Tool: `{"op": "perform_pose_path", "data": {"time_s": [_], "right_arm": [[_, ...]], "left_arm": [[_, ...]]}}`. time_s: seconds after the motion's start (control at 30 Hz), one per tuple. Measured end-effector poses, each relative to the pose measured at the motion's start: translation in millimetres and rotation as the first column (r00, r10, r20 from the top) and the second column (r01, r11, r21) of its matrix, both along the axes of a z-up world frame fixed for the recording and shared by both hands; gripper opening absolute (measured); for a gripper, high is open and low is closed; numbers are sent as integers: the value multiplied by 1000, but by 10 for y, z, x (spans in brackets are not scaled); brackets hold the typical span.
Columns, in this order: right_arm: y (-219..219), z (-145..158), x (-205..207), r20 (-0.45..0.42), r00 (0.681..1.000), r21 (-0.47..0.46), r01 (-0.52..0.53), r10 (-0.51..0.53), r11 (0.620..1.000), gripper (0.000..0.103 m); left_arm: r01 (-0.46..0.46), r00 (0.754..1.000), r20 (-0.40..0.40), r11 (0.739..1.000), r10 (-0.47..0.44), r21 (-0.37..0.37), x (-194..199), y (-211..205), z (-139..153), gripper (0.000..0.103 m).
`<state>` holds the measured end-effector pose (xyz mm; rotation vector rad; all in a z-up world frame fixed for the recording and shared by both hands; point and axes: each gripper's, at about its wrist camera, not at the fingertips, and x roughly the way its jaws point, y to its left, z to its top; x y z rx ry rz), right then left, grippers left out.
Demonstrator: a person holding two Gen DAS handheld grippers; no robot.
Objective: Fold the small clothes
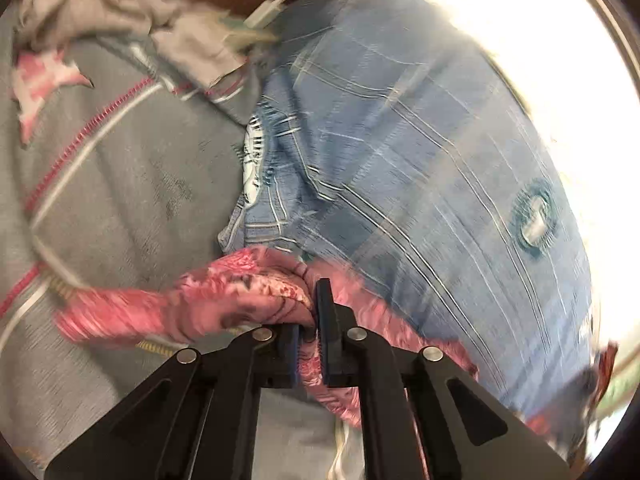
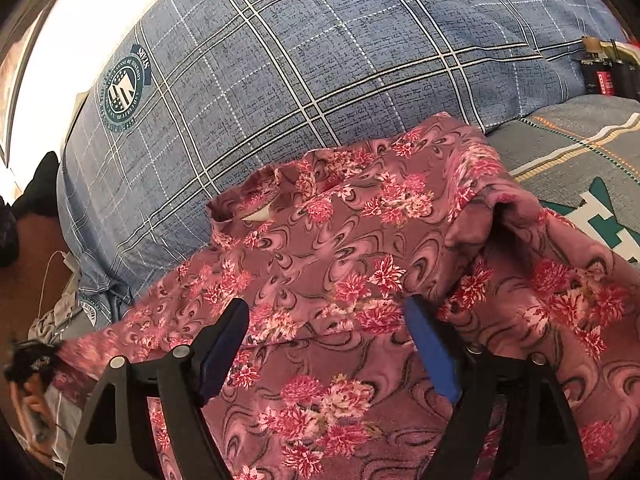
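One small pink flowered top (image 2: 328, 280) is spread out on the bed, with its neck end resting against a blue checked pillow (image 2: 280, 60). A white label (image 2: 256, 216) can be seen inside the collar. One side of the top is already turned over toward the middle, so the folding is judged to be partly done.

A bunched edge of the pink cloth is clamped between the jaws of the left gripper (image 1: 316, 320), which are pressed tightly together on it. That picture is blurred, so fast motion is likely. The jaws of the right gripper (image 2: 332, 344) are held wide apart just above the middle of the top, and nothing is held in them.

Under the top, a grey bedspread (image 1: 132, 184) with pink and white stripes is seen.

To do this fold well, the pinched edge should be carried across slowly and laid flat. The cloth should be kept smooth, so lumps are not trapped. The middle could be pressed down by the open gripper.
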<state>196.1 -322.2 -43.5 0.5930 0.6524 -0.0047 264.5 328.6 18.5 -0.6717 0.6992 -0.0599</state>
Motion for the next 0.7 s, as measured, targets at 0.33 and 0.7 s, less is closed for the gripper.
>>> {"op": "perform_pose_path", "data": {"time_s": [0.33,0.7], "right_arm": [[-9,3,-22,3,1000,5,1,-1,1000,82],[-10,3,-24,4,1000,8,0,0,1000,83]], "left_arm": [[-123,972,-219,978,85,-169,-489,398,-862,37],[-190,976,-177,896,128,-401,-257,273,-834,58]]}}
